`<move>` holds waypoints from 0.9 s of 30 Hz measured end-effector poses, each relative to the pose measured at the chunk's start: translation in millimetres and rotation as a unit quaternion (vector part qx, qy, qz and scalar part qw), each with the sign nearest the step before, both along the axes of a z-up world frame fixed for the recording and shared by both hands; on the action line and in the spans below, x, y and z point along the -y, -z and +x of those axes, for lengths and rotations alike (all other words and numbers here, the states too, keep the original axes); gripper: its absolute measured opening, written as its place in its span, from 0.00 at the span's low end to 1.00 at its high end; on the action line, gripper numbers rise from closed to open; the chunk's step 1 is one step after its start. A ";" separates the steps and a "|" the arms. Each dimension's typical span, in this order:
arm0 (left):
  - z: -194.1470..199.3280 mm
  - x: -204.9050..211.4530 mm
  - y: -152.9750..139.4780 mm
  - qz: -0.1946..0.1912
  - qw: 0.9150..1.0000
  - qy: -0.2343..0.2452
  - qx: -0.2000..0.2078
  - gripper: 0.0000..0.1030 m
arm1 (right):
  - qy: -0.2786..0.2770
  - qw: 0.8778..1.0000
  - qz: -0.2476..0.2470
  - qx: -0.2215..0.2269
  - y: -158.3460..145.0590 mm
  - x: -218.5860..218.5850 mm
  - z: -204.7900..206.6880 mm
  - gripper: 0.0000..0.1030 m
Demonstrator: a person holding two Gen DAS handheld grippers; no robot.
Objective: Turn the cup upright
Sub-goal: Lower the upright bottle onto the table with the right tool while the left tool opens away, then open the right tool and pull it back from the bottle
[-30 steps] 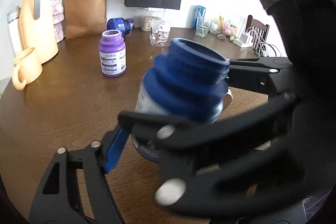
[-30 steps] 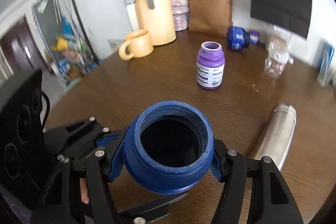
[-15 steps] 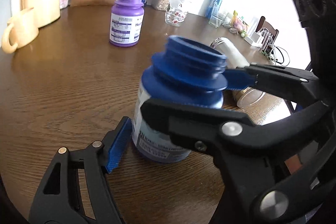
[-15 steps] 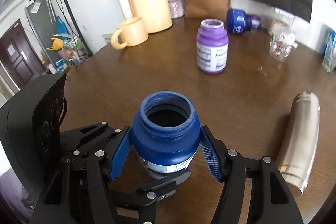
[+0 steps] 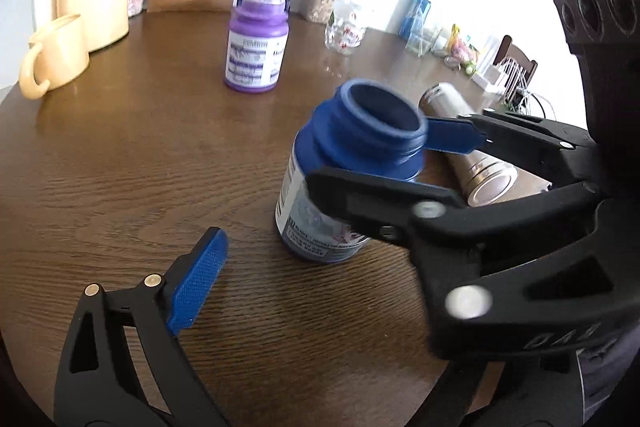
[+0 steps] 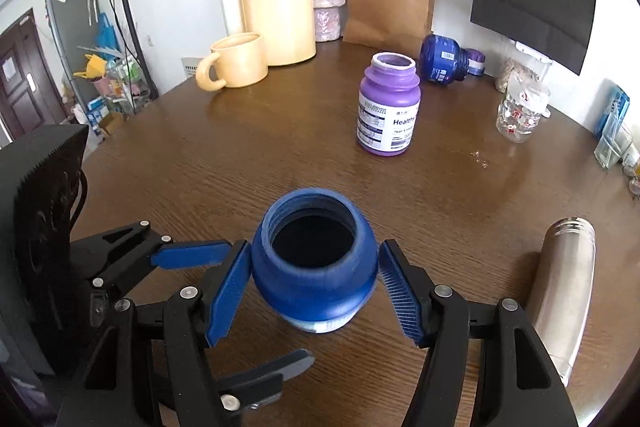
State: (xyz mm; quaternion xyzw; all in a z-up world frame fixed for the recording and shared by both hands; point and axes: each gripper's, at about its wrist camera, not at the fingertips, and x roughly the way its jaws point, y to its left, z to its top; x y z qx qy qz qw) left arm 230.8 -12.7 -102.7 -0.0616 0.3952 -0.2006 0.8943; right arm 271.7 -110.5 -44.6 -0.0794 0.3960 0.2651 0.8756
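Fingers [image 6: 230,291] of both my grippers spread; blue jar [image 6: 316,263] upright on table [image 6: 248,163], between right pair.

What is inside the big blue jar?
The blue jar stands upright on the table with its lid off. Through the open mouth only dark shows; nothing can be made out inside. The bottom is in shadow, so something small could hide there.
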 end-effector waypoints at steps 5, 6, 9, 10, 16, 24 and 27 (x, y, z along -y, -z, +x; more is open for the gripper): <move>-13.0 -2.9 -14.6 0.002 1.000 -0.017 0.021 0.89 | 0.006 0.999 0.027 0.027 -28.7 20.6 -20.6 0.78; -15.7 -2.5 -18.1 0.002 0.999 -0.021 0.024 0.89 | 0.010 0.999 0.033 0.032 -34.9 26.8 -25.6 0.78; -30.1 -1.6 -31.1 0.006 0.999 -0.036 0.039 0.89 | 0.019 0.998 0.047 0.038 -49.4 44.4 -38.3 0.78; -35.1 -0.7 -35.3 0.009 0.998 -0.043 0.044 0.89 | 0.022 0.998 0.048 0.037 -51.9 48.1 -41.3 0.78; -74.2 8.6 -59.7 0.055 0.990 -0.102 0.074 0.94 | 0.052 0.997 0.049 0.041 -59.6 76.2 -73.3 0.78; -141.9 20.0 -91.7 0.099 0.975 -0.167 0.110 1.00 | 0.082 0.994 0.054 0.052 -63.0 104.3 -132.0 0.78; -176.4 24.6 -101.8 0.116 0.969 -0.177 0.129 1.00 | 0.088 0.993 0.052 0.059 -67.3 109.1 -160.3 0.78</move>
